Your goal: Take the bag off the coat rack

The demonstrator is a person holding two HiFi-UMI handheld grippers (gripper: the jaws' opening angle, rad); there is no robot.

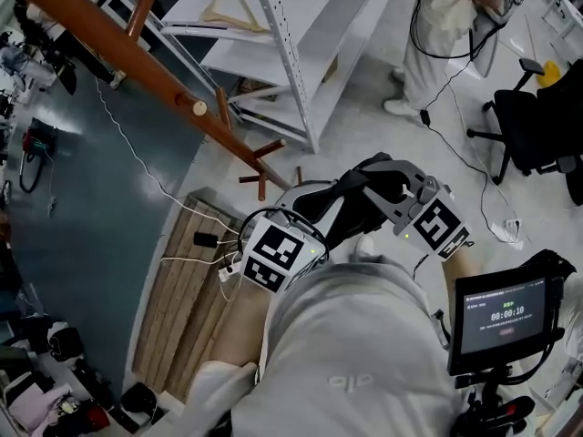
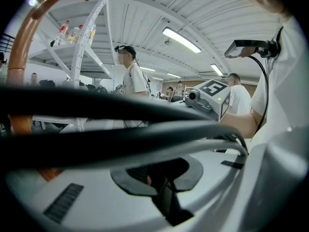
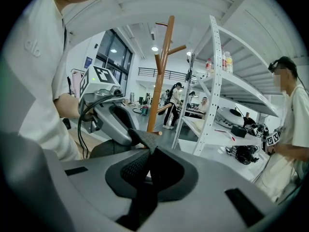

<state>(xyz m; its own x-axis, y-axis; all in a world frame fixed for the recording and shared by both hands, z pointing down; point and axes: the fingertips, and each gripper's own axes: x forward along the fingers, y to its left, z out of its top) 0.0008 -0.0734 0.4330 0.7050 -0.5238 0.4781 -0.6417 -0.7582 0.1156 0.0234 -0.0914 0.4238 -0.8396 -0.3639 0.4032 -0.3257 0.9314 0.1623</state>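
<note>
Although the task is to take the bag off the coat rack point(image 1: 146, 71), no view shows a bag on it.

Head view: the brown pole runs slantwise from upper left down to its feet, and the pegs in frame are bare. Right gripper view: the rack's top branches and one low peg are also bare. Part of the rack is out of frame or turned away, so the bag's place cannot be given. It is not on the rack as seen, not on the floor beside the rack, and not in either gripper.

Left gripper point(image 2: 153, 180): jaws drawn together, nothing identifiable between the pads. Two thick dark bands cross its view close to the lens; whether cable or strap, cannot tell.

Right gripper point(image 3: 145, 144): jaws likewise together, tips meeting, empty.

Both are held close to the person's body, tips near each other, well apart from the rack. White shelving point(image 1: 291, 53) stands just beside the rack.

Judgement: there is no grip on the bag. The removal is either not begun or finished out of sight. If not begun, the approach to the rack, the grasp and the lift-off are all left to do.
</note>
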